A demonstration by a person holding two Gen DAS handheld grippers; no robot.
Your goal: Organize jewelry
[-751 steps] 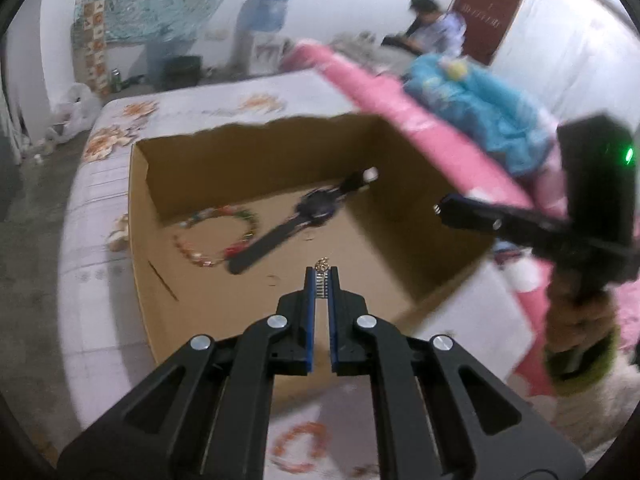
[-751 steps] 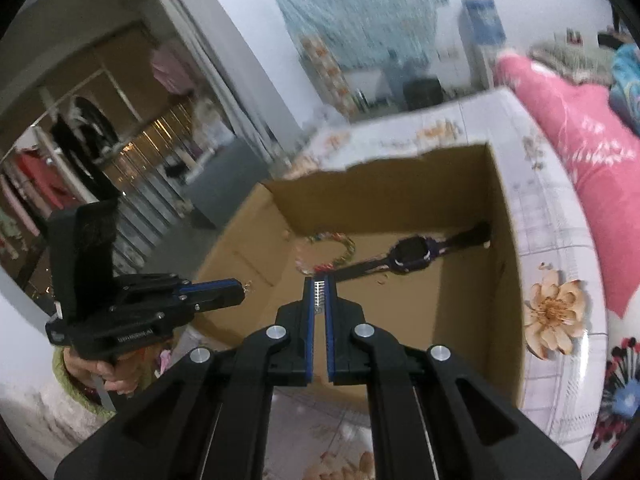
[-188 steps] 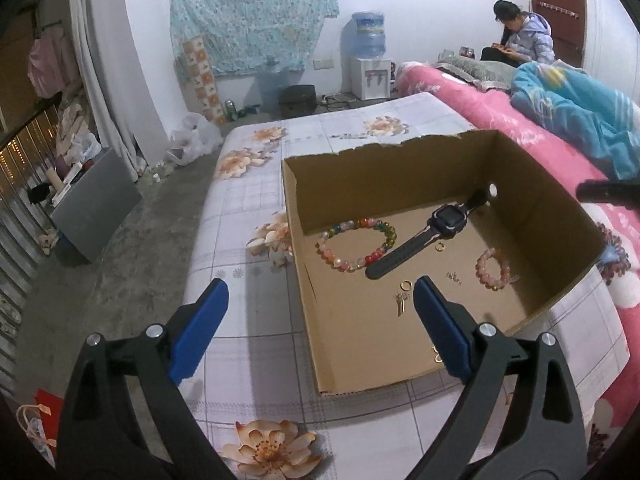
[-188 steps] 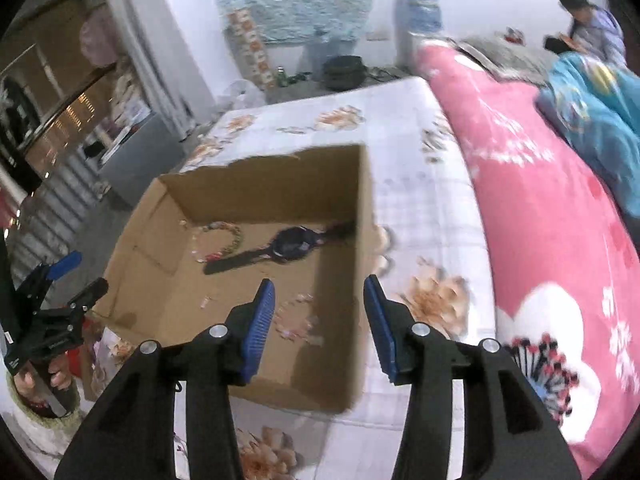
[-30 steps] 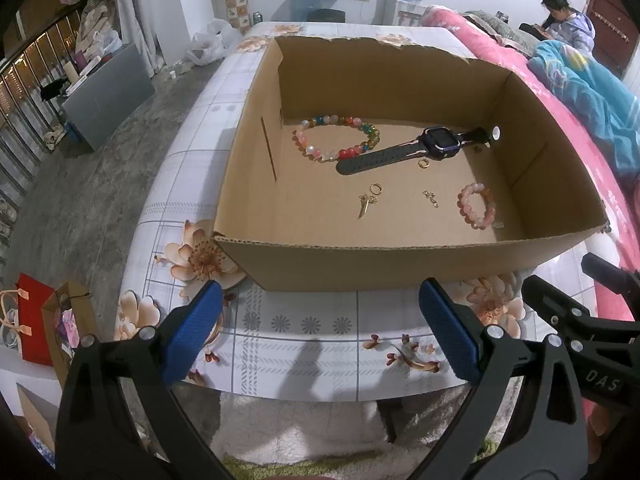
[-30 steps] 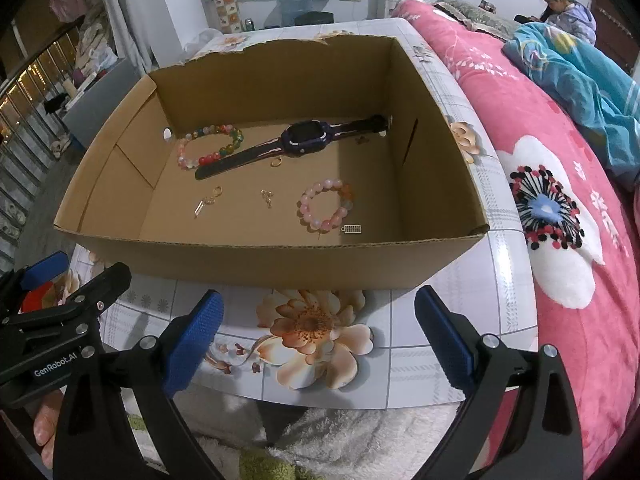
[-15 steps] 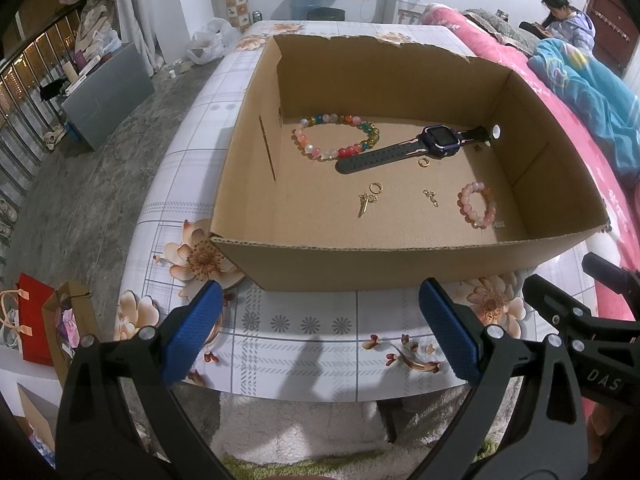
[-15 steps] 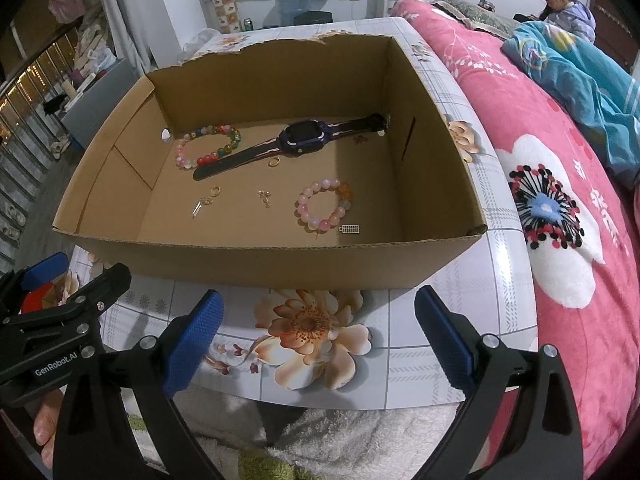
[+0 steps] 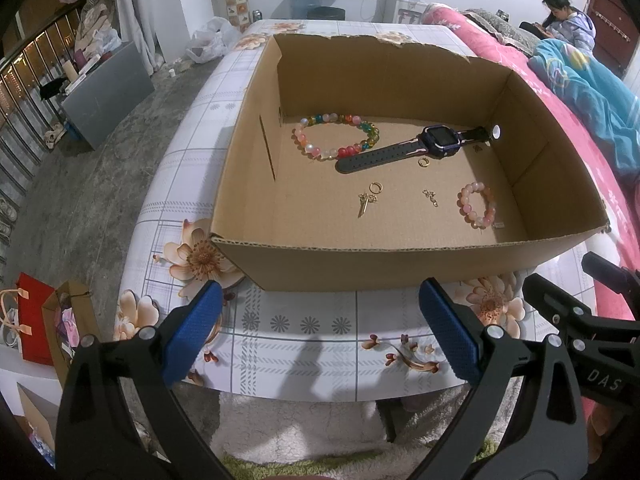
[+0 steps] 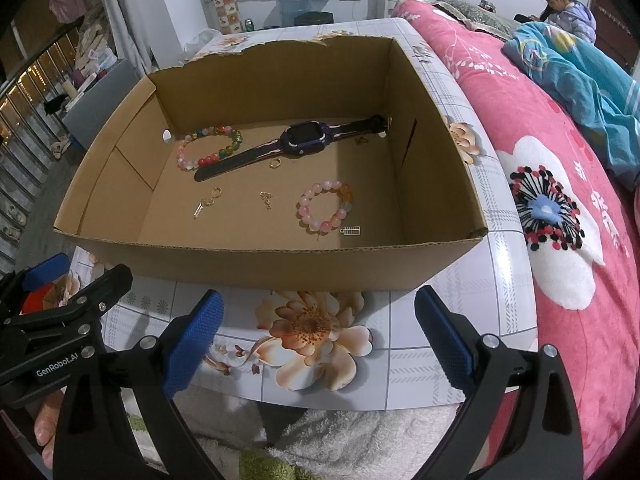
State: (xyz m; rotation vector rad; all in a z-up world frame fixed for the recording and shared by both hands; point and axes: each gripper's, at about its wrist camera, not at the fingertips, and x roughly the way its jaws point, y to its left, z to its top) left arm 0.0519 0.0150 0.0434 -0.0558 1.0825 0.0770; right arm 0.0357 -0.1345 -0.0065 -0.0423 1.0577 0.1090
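Floral surface [image 9: 312, 332] bare near cardboard box [image 9: 400, 264] — jewelry inside; my left claw [image 9: 320, 332], right claw [image 10: 316, 336] gaping, empty — task looks finished.

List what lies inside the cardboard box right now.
On the cardboard box floor: multicoloured bead bracelet, smartwatch, pink bead bracelet, gold ring, several small gold pieces and a tiny charm. The near wall hides the floor strip behind it.

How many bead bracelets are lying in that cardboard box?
2. A multicoloured bracelet lies at the back left of the box, beside the watch. A smaller pink bracelet lies near the front right corner. None seems hidden.
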